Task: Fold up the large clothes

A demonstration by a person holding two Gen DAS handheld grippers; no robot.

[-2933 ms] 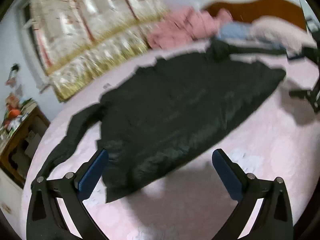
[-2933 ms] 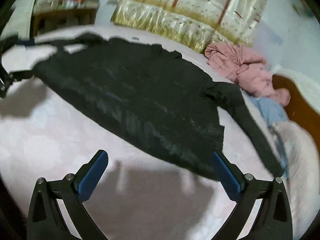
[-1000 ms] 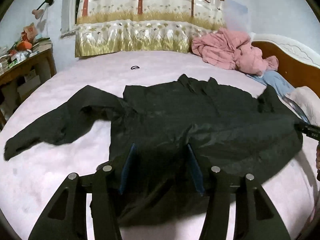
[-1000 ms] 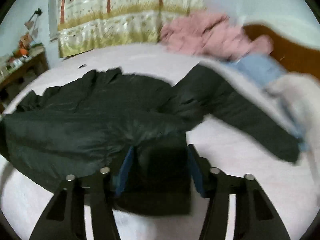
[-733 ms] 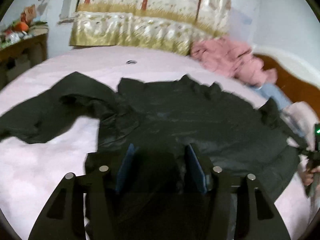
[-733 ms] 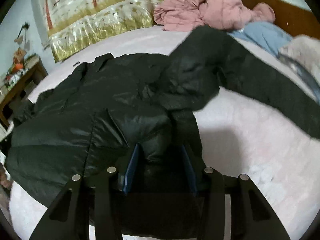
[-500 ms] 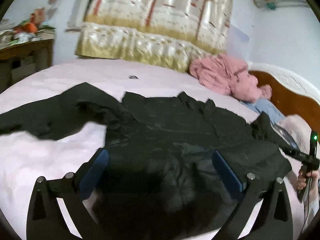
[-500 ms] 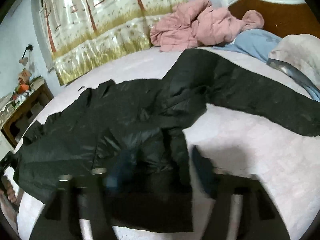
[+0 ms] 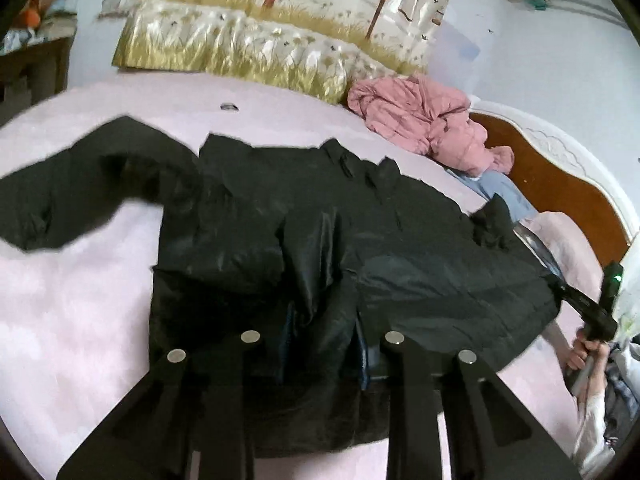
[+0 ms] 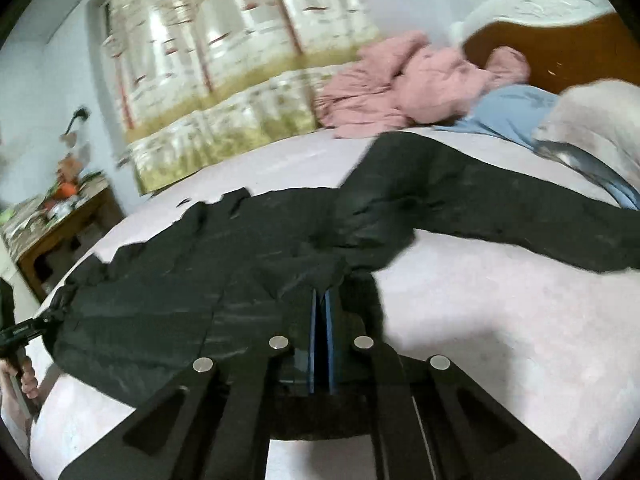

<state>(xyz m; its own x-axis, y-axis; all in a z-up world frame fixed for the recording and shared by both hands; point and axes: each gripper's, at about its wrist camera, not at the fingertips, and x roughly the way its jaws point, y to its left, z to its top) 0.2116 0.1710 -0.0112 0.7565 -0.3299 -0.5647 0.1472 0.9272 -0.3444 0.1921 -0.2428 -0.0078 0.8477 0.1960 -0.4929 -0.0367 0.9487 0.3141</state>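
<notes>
A large black jacket (image 9: pixel 328 216) lies spread on a pink bed (image 9: pixel 72 312), collar away from me, one sleeve (image 9: pixel 60 192) out to the left. My left gripper (image 9: pixel 323 344) is shut on a bunched fold of the jacket's hem. In the right wrist view the same jacket (image 10: pixel 192 280) lies with its other sleeve (image 10: pixel 520 208) stretched right. My right gripper (image 10: pixel 320 340) is shut on the jacket's hem edge, blue pads pressed together. The right gripper also shows at the jacket's far corner in the left wrist view (image 9: pixel 592 312).
A pink garment (image 9: pixel 424 120) and a blue one (image 9: pixel 500 196) lie heaped by the wooden headboard (image 9: pixel 568 184). A patterned curtain (image 9: pixel 280 24) hangs behind the bed. A wooden side table (image 10: pixel 60 220) with clutter stands at the left.
Half a second ago the left gripper was open over the hem; now it has closed on the fabric. The right gripper has closed tighter on its hem edge and lifted slightly.
</notes>
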